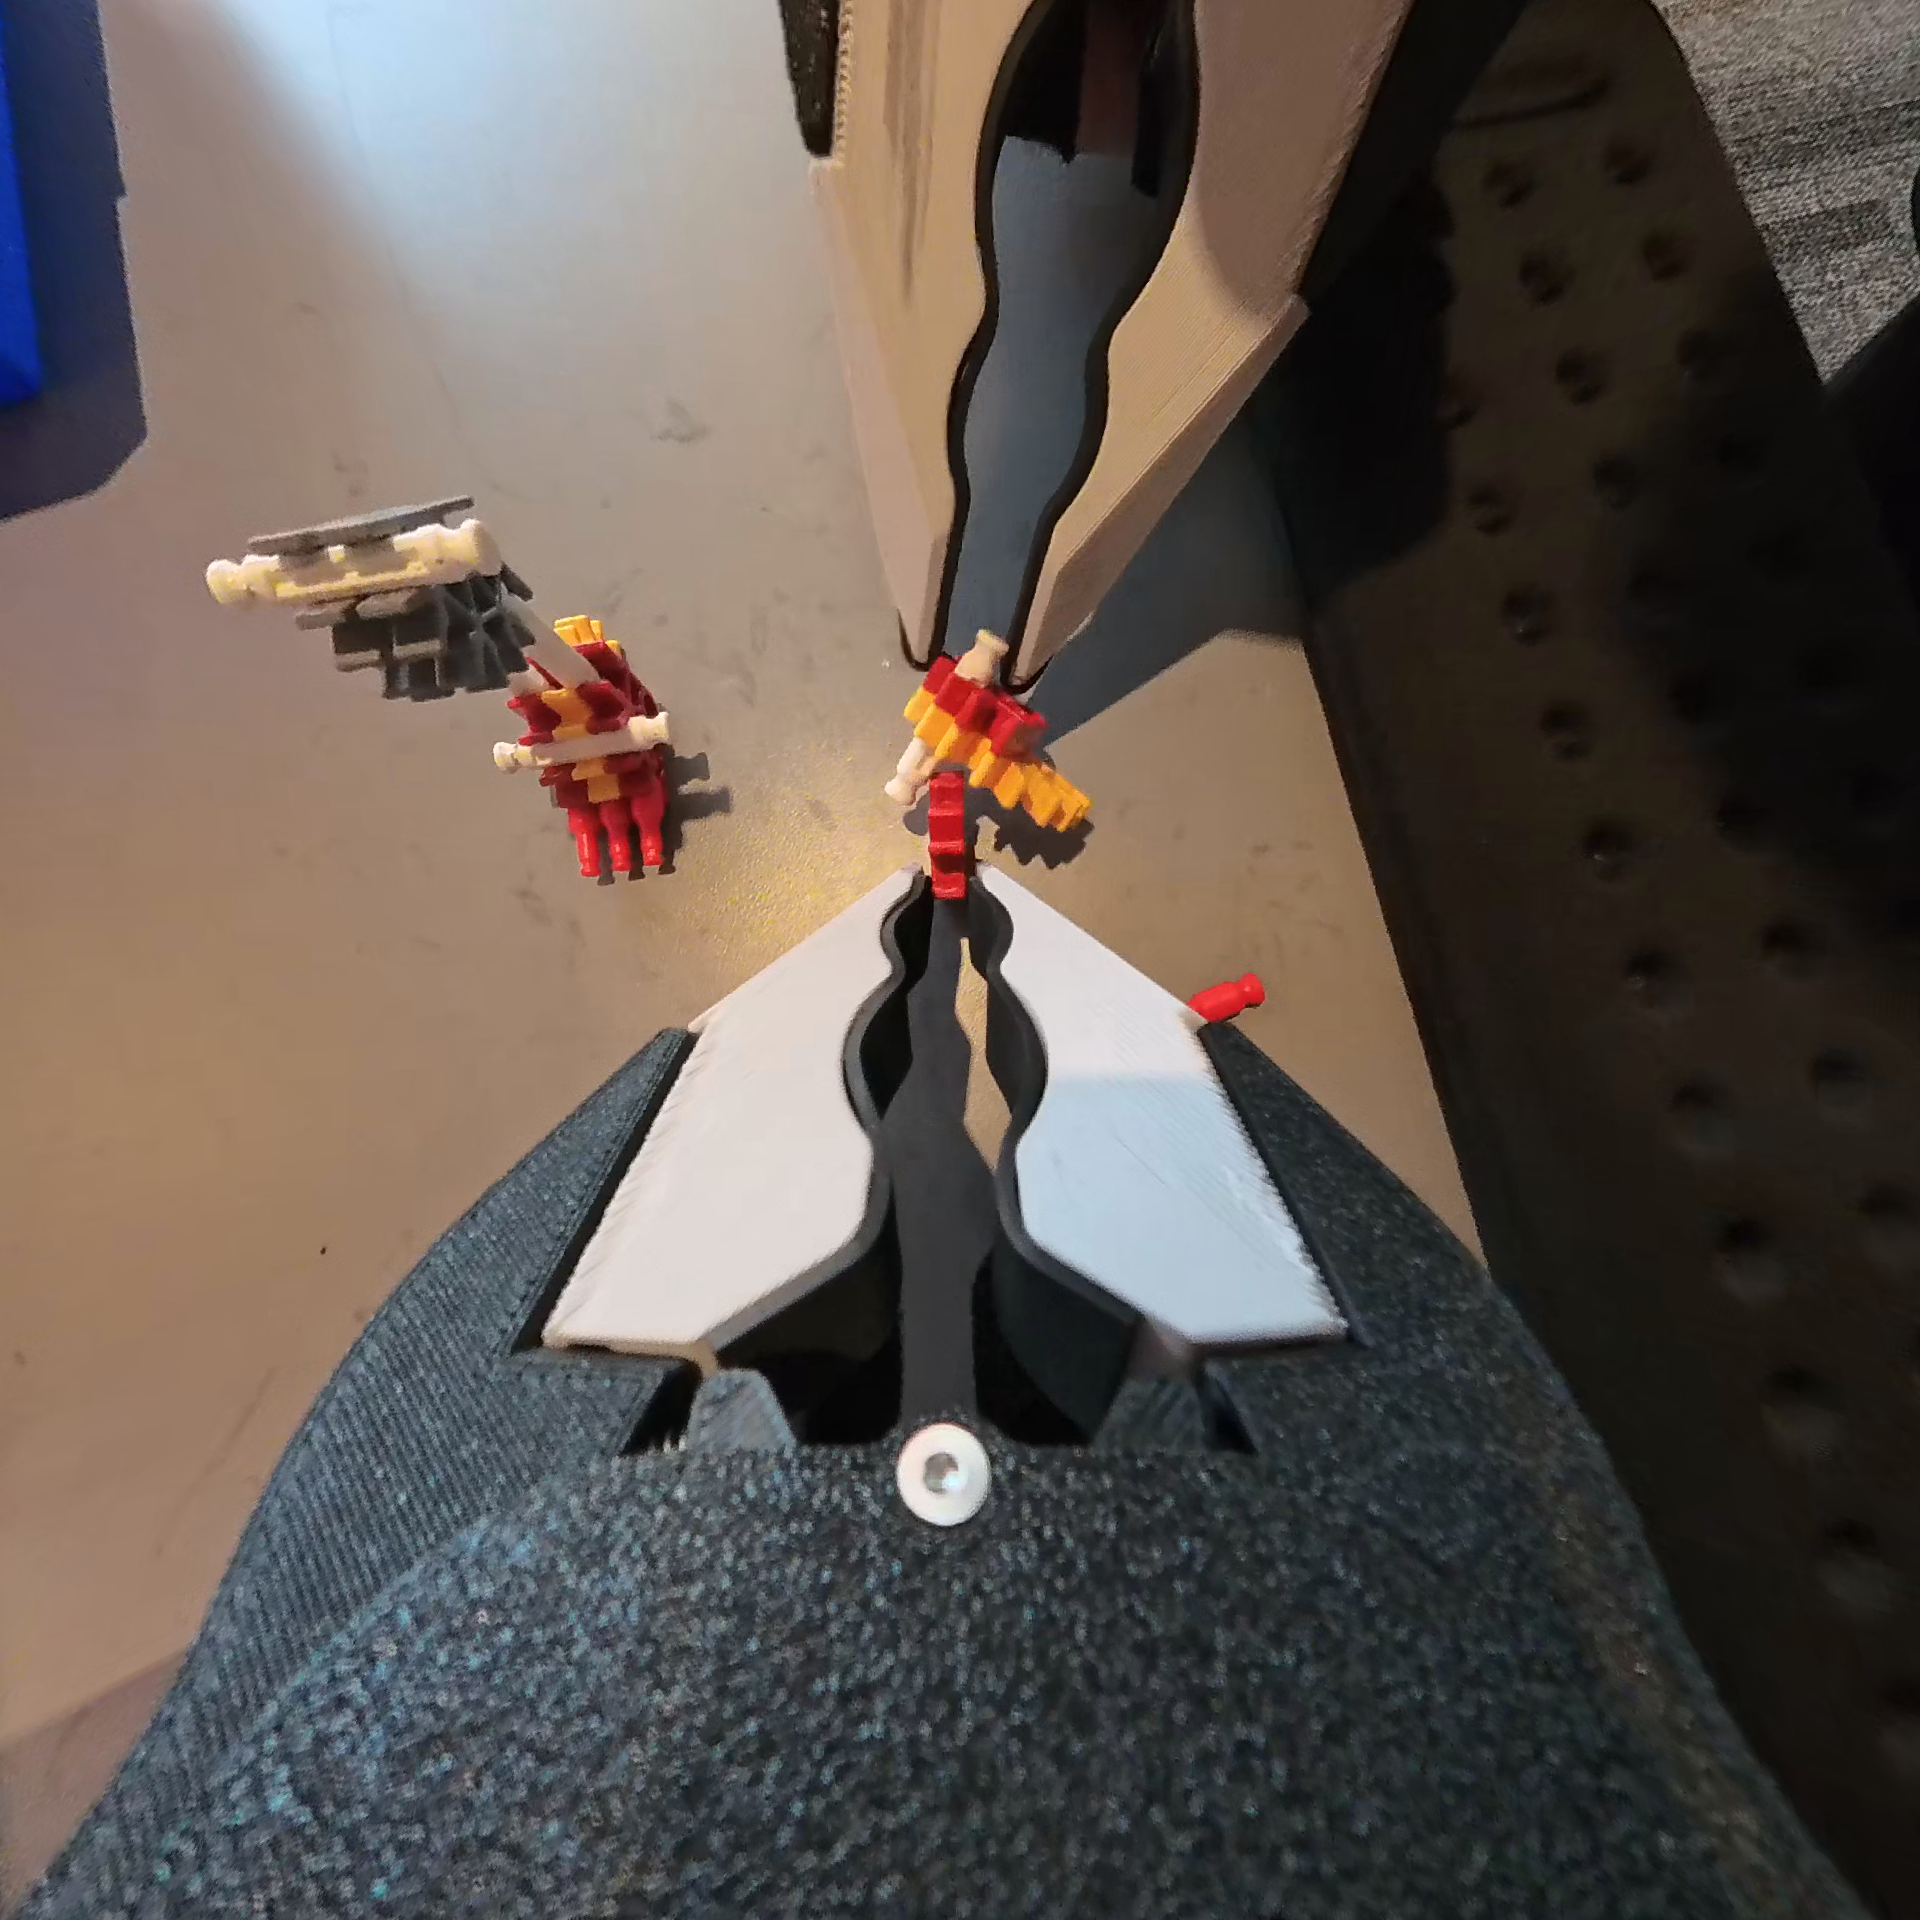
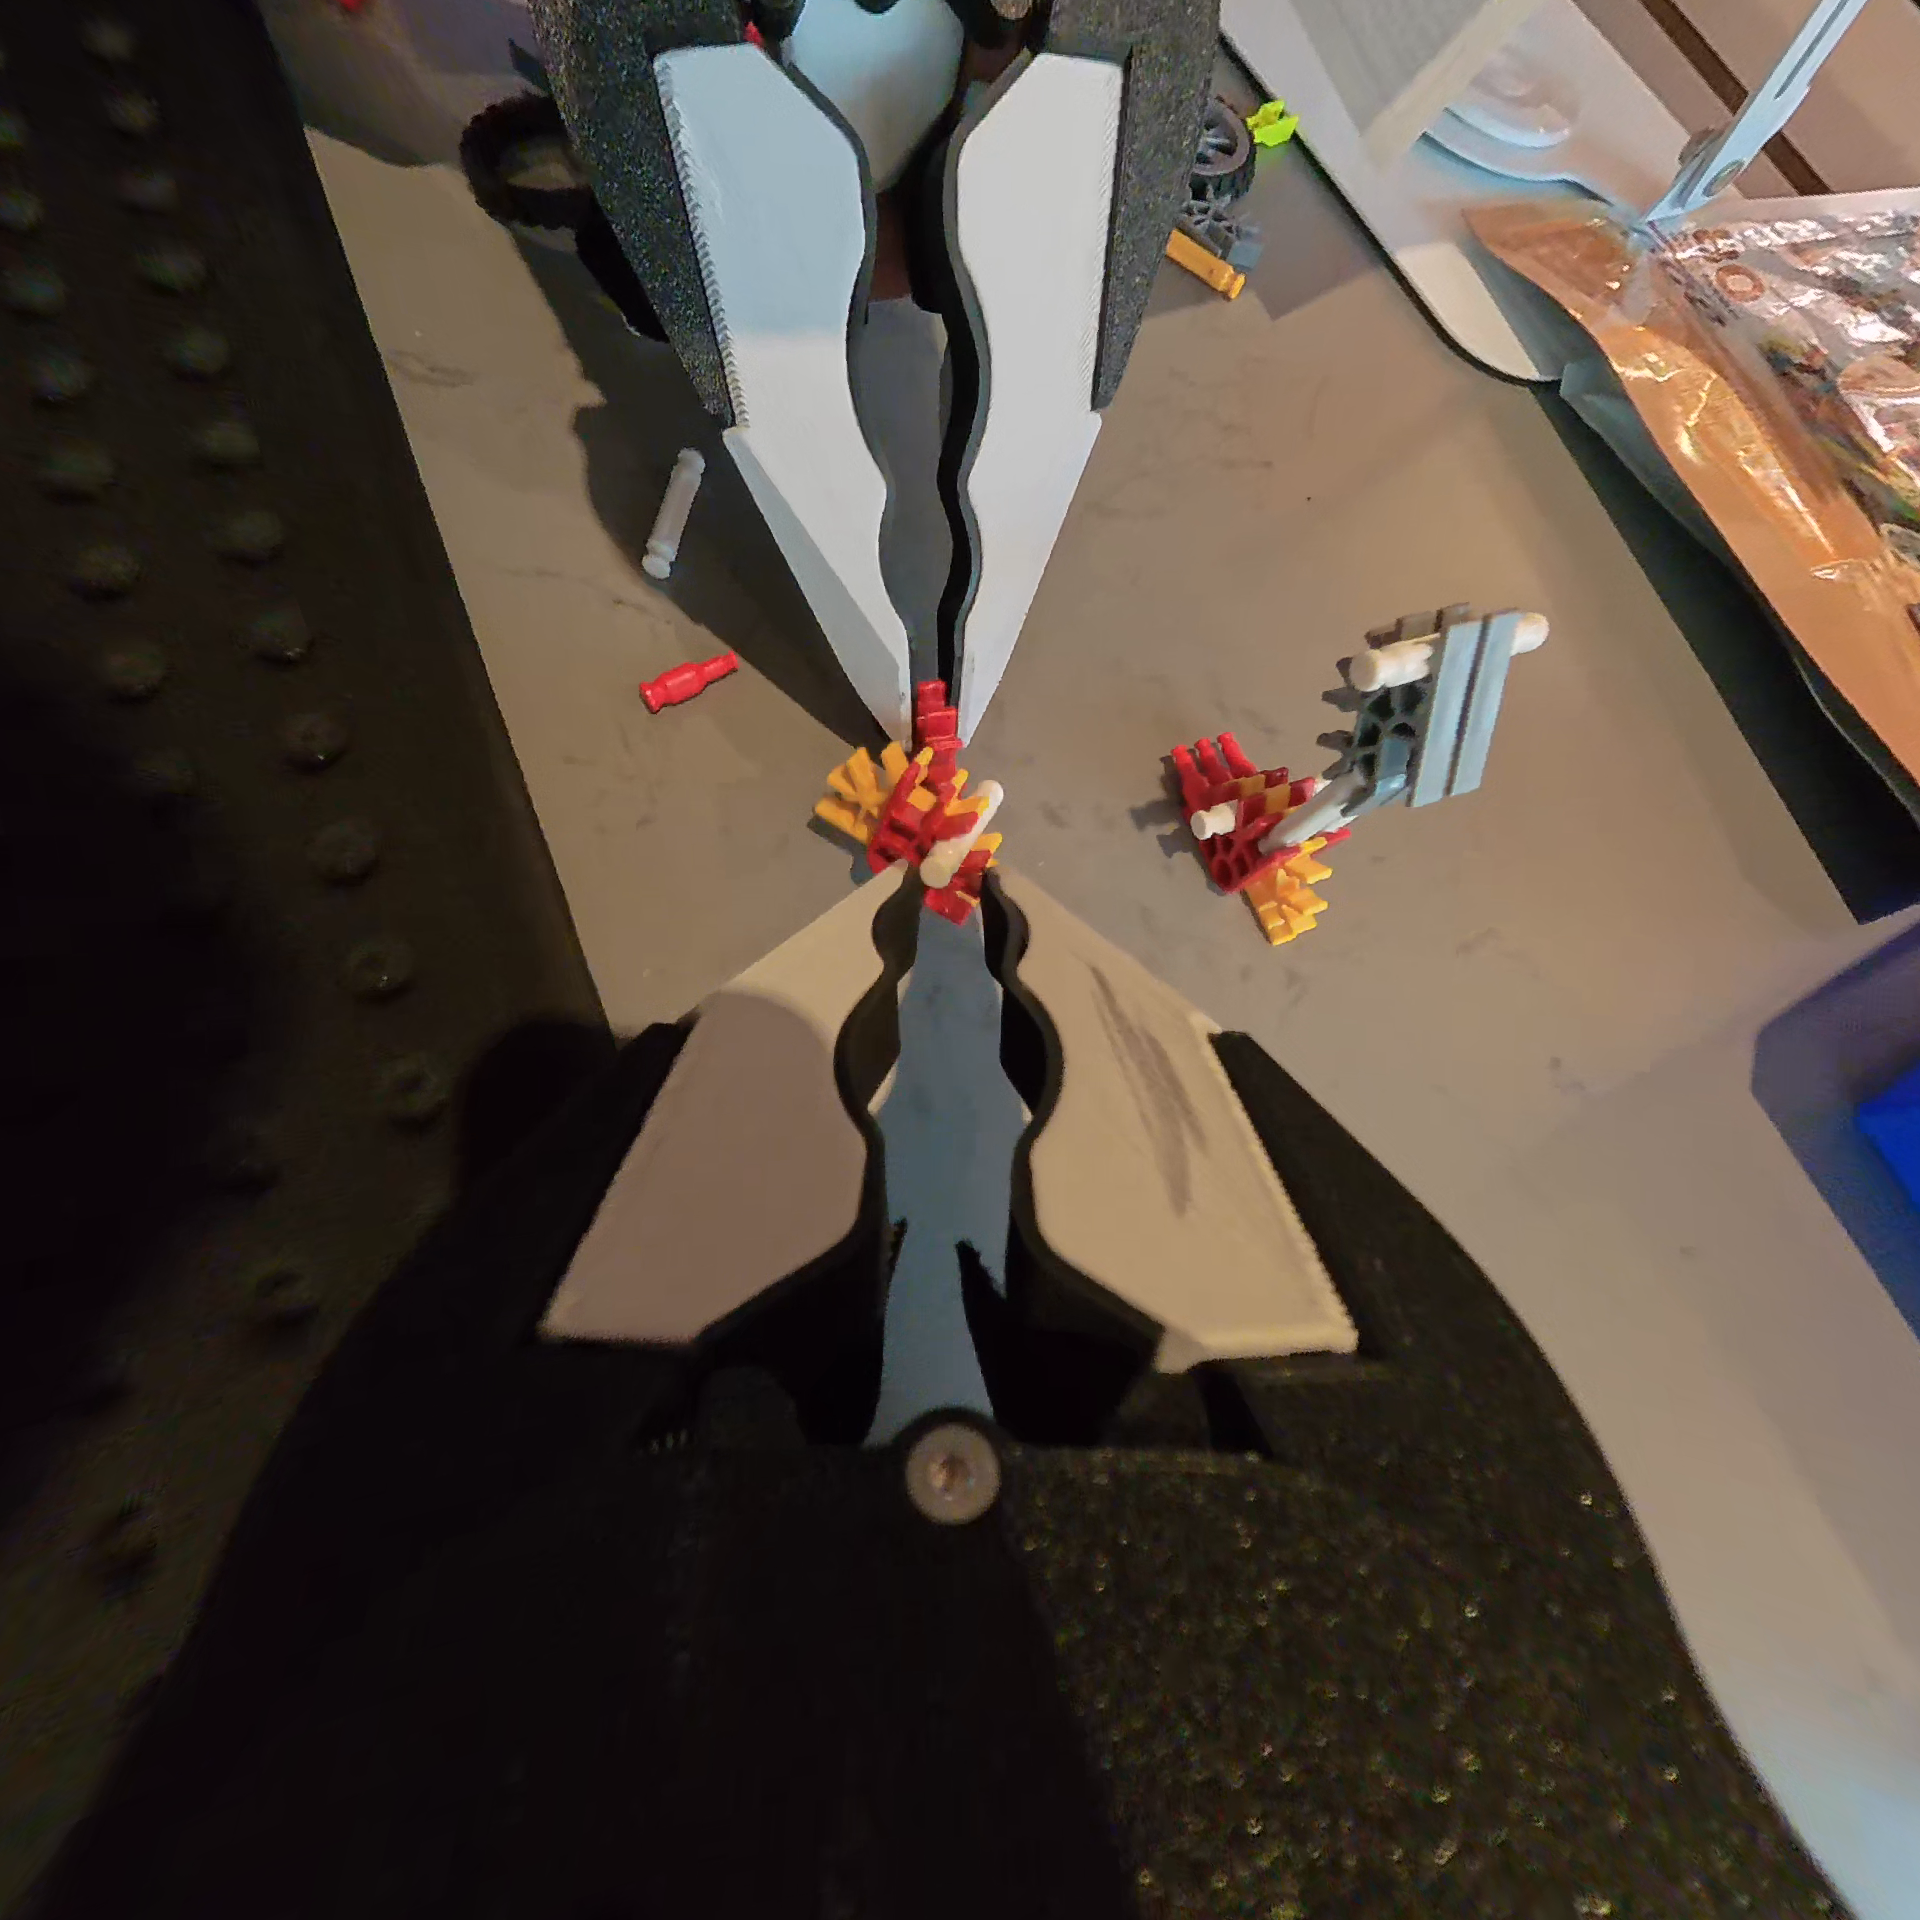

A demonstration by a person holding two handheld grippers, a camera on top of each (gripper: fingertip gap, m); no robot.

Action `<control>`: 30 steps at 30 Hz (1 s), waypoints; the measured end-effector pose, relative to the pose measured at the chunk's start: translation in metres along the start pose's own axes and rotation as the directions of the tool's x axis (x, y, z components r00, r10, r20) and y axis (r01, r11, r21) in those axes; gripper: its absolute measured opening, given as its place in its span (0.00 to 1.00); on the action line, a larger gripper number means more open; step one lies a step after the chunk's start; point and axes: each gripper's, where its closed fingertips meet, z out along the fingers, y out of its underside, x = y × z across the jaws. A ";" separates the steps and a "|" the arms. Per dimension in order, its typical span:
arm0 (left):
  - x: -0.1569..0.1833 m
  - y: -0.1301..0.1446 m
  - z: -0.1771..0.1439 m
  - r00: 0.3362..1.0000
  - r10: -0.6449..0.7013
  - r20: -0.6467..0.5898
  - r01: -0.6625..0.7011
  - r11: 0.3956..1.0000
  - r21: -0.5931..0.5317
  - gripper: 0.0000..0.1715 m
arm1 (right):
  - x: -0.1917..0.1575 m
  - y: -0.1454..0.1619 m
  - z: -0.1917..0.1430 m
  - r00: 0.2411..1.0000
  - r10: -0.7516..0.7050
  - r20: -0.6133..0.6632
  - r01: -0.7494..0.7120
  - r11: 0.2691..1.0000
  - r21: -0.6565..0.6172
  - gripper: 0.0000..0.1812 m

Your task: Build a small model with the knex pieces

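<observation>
My left gripper (image 1: 948,878) is shut on a small red connector (image 1: 947,831), held on edge by its fingertips. My right gripper (image 2: 940,883) is shut on a small cluster of red and yellow connectors with a short white rod (image 2: 935,831) through it. The two grippers face each other tip to tip above the grey table (image 1: 312,1039). The red connector's far end meets the cluster (image 1: 987,732). The right gripper (image 1: 977,649) shows from above in the left wrist view, and the left gripper (image 2: 935,717) in the right wrist view.
A larger assembly of a grey plate, white rods and red and yellow connectors (image 1: 468,644) (image 2: 1351,769) lies nearby. A loose red rod (image 2: 688,681), a white rod (image 2: 673,511), wheels (image 2: 1226,145), a plastic bag (image 2: 1714,364), a blue box (image 2: 1891,1132) and a dark studded mat (image 1: 1662,727) surround the spot. The tips of both grippers are at nearly the same place.
</observation>
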 end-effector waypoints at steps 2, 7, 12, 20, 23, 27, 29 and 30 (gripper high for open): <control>0.000 0.000 0.000 1.000 -0.001 0.000 0.001 1.000 -0.002 0.03 | -0.001 0.002 0.001 1.000 -0.013 -0.012 0.013 1.000 -0.009 0.06; 0.001 0.000 0.002 1.000 -0.012 0.001 0.012 1.000 -0.012 0.03 | -0.001 -0.002 -0.003 0.999 -0.016 -0.045 0.016 1.000 0.005 0.03; 0.001 -0.001 0.004 1.000 -0.014 0.002 0.014 1.000 -0.017 0.03 | -0.003 -0.002 -0.005 0.998 -0.014 -0.056 0.014 1.000 0.002 0.03; -0.002 -0.002 0.005 0.999 -0.027 0.022 0.028 0.999 -0.028 0.03 | -0.003 0.000 -0.006 0.997 -0.011 -0.072 0.011 1.000 -0.010 0.03; -0.004 -0.002 0.005 0.999 -0.038 0.033 0.039 0.999 -0.037 0.03 | -0.001 0.000 -0.008 0.997 0.005 -0.073 -0.004 1.000 0.002 0.03; -0.005 -0.004 0.006 0.998 -0.052 0.042 0.053 0.998 -0.040 0.03 | -0.002 -0.004 -0.012 0.997 0.017 -0.073 -0.016 1.000 0.015 0.03; -0.004 -0.007 0.008 0.998 -0.050 0.036 0.051 0.998 -0.036 0.03 | -0.003 -0.005 -0.011 0.997 0.017 -0.075 -0.016 1.000 0.010 0.03; -0.003 -0.008 0.009 0.998 -0.048 0.032 0.049 0.998 -0.036 0.03 | -0.003 -0.005 -0.010 0.997 0.016 -0.078 -0.016 1.000 0.006 0.03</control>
